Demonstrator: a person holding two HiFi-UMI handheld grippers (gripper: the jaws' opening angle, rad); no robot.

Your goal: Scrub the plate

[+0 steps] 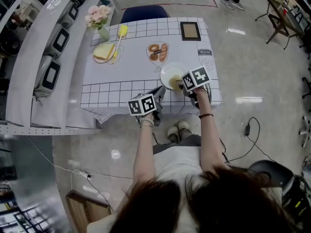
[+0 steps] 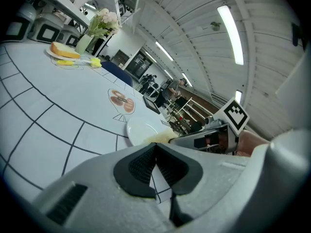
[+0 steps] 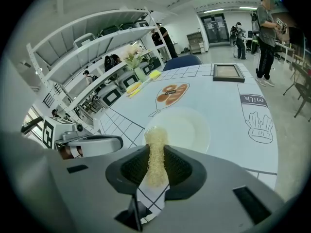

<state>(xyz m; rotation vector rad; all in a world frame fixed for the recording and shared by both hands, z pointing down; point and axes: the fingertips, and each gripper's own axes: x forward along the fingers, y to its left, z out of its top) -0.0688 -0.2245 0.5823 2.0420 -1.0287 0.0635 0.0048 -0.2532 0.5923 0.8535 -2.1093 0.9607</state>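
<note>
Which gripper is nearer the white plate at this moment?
Right. The right gripper, clamping a scrubber, sits at the near rim of the plate; the left gripper, shut and empty, hangs apart, to its left.

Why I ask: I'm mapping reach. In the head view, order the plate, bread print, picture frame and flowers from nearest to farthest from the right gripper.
From the right gripper, head view:
1. plate, directly ahead of it.
2. bread print, beyond the plate, mid-table.
3. picture frame, at the far edge.
4. flowers, far left corner.
</note>
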